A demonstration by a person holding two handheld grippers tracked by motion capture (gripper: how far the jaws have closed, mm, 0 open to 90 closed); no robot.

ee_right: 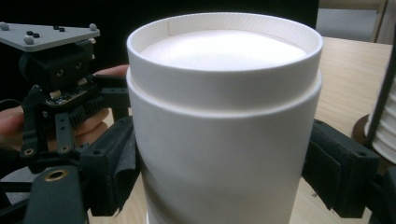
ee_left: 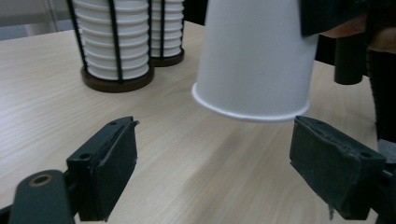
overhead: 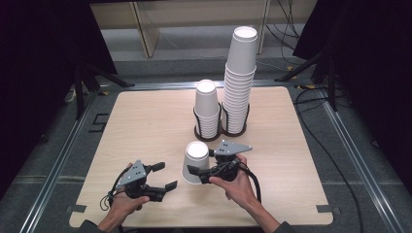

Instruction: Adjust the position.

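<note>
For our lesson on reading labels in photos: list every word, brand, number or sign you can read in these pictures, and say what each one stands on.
None: no readable text anywhere.
The held paper cup in the right gripper is plain white.
The two cup stacks in their black wire holders are unprinted.
The wooden table is bare of marks.
The left gripper and its grey plate carry only screws and dots, no lettering.
</note>
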